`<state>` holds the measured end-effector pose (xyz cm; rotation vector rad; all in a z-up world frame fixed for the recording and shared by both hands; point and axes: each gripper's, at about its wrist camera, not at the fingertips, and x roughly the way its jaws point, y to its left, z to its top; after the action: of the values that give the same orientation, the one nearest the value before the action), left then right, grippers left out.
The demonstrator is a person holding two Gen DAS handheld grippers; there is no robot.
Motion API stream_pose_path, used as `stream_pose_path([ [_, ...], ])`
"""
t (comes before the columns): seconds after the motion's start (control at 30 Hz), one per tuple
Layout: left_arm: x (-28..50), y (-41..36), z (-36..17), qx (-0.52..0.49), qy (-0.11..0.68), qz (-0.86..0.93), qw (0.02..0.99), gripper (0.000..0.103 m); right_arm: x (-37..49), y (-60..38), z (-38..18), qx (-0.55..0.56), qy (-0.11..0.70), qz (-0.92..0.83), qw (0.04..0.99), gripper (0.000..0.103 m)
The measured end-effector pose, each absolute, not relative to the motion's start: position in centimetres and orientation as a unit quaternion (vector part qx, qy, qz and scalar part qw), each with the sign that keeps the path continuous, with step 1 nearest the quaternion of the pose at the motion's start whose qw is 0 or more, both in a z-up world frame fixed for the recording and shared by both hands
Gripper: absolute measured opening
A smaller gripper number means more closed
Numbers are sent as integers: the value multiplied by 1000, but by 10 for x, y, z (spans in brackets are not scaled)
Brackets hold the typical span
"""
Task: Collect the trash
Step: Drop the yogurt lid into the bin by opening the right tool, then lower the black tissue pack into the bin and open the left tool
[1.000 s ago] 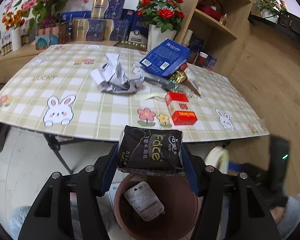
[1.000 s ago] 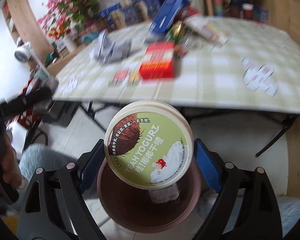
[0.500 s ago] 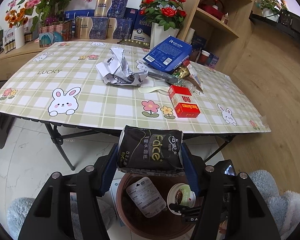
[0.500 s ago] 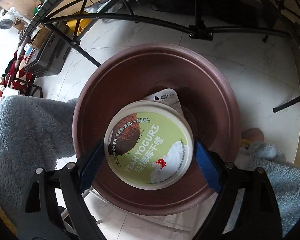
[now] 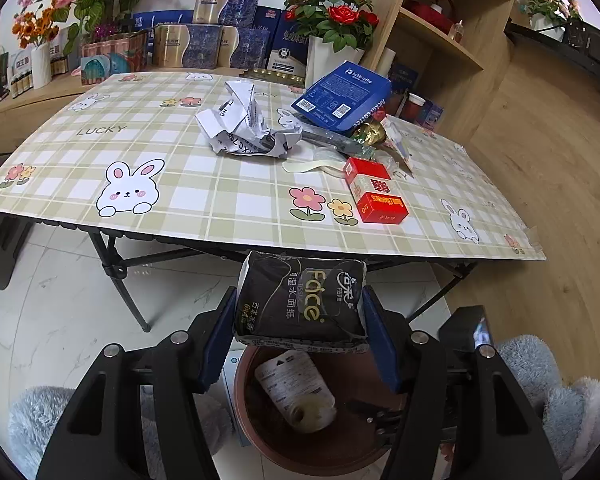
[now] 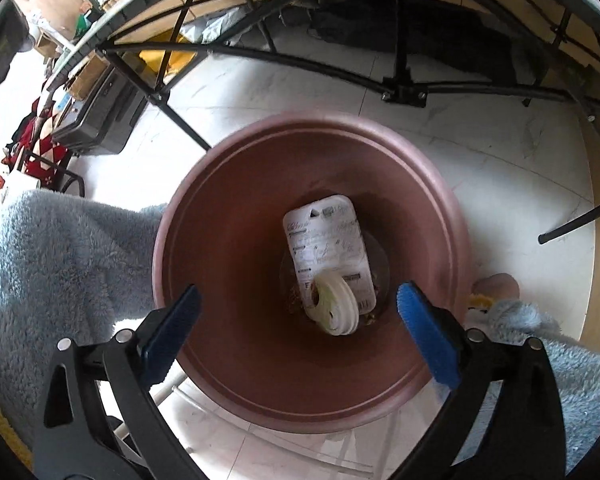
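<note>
With the right gripper [image 6: 298, 330] just opened and empty above the yogurt cup [image 6: 336, 308] in the brown bin [image 6: 204, 208], we should bring the left gripper [image 5: 300, 320], clamping the tissue pack [image 5: 302, 300], over the bin's centre before releasing.

Black jaws, blue pads [image 6: 428, 336]; fluffy grey-blue clothing [image 6: 60, 264]

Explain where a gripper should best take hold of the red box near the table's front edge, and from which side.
Probably grip the red box across its two long side faces, coming down from above: it lies flat, narrow and straight-sided, and both flanks look clear of the clutter behind it.
</note>
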<state>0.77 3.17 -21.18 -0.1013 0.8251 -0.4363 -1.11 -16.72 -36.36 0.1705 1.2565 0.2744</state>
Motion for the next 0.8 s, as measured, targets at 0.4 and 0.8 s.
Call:
stream_pose_path([
  [0.4,9,28,-222,-45,413,-214,884,59,-24,-199,-283,93,448,93,884,97],
  [0.8,7,5,-256,-7,467,-231,854,60,-44,-238,-222,126,316,24,940,97],
])
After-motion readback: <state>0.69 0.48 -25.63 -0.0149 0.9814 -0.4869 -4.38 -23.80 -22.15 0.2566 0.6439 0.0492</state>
